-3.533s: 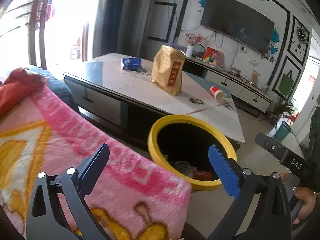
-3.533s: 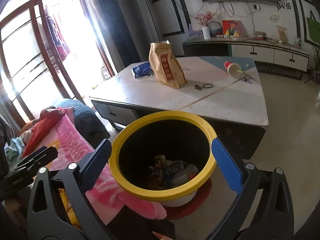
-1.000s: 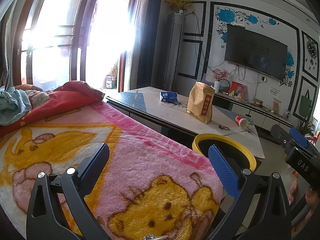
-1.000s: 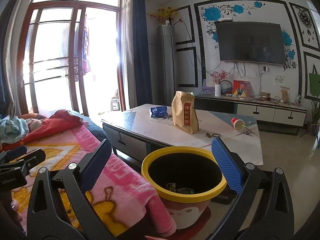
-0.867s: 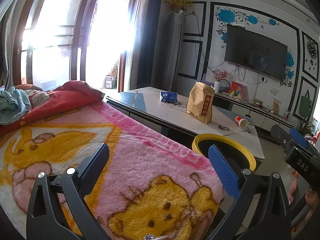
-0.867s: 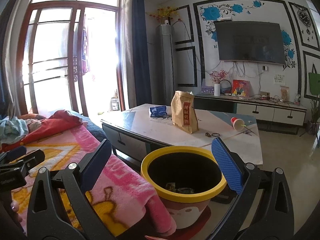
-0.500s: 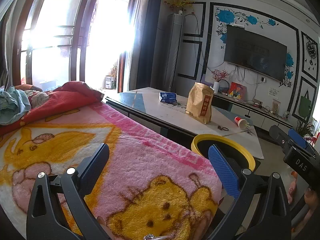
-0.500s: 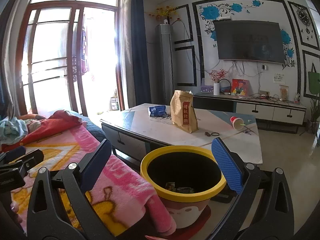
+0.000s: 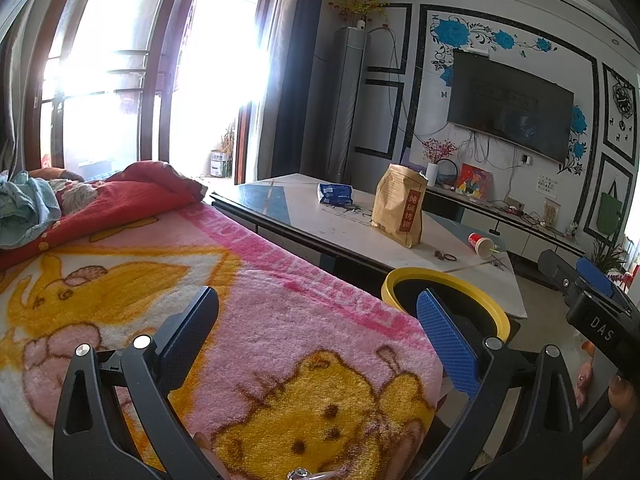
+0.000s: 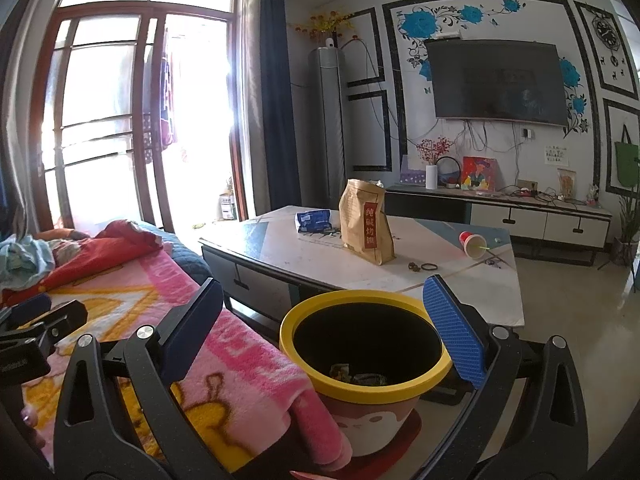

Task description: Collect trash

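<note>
A yellow-rimmed trash bin [image 10: 366, 334] stands on the floor between the sofa and the coffee table, with some wrappers [image 10: 356, 376] in its bottom; it also shows in the left wrist view [image 9: 446, 294]. My right gripper [image 10: 322, 322] is open and empty, above and just short of the bin. My left gripper [image 9: 316, 330] is open and empty over the pink blanket [image 9: 280, 340]. On the table lie a brown paper bag [image 10: 366, 222], a blue packet [image 10: 314, 220] and a tipped red paper cup [image 10: 472, 244].
The low coffee table [image 10: 460, 280] fills the middle. A sofa with a pink blanket [image 10: 224, 352] and a red quilt [image 10: 100, 252] is at the left. A TV cabinet [image 10: 520, 216] runs along the far wall. Small rings [image 10: 424, 267] lie on the table.
Both grippers have pulled back and risen from over the bin since 3.5 s ago. Over the last second the views have barely shifted. Both stay open.
</note>
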`<state>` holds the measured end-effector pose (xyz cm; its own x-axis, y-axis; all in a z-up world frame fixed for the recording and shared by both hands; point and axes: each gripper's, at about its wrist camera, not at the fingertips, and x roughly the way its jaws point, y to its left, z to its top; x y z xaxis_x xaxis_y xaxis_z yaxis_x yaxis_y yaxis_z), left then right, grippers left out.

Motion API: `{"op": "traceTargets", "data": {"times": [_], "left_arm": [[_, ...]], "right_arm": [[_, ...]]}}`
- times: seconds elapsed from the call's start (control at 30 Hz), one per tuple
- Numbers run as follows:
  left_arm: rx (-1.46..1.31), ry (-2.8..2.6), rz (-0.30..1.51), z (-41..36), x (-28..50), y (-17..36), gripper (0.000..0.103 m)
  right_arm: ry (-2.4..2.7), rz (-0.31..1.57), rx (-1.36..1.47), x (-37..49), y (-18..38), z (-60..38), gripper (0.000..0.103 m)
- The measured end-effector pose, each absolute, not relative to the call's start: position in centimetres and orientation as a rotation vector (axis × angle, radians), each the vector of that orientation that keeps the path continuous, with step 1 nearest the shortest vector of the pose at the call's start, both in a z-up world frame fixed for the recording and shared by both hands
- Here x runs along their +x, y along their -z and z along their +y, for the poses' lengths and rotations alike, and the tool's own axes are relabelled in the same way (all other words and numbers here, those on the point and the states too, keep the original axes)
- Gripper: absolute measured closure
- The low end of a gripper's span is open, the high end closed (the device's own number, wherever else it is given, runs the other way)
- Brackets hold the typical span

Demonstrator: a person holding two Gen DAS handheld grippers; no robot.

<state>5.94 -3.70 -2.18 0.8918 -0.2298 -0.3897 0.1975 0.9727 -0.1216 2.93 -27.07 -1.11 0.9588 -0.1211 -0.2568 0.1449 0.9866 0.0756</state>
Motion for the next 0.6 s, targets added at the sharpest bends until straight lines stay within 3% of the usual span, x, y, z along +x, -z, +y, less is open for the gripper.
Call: {"op": "traceTargets", "data": {"times": [0.37, 0.6], "left_arm": [[-0.117, 0.201, 0.438, -2.8, 5.7, 2.5, 0.006], [-0.281, -0.100, 0.527, 9.7, 4.9, 3.6, 0.006]], "right_arm": [[0.105, 0.293, 0.121, 3.7, 1.3, -26.6, 0.011], [-0.221, 0.388, 0.046, 8.1, 0.3, -15.8, 0.011]]}}
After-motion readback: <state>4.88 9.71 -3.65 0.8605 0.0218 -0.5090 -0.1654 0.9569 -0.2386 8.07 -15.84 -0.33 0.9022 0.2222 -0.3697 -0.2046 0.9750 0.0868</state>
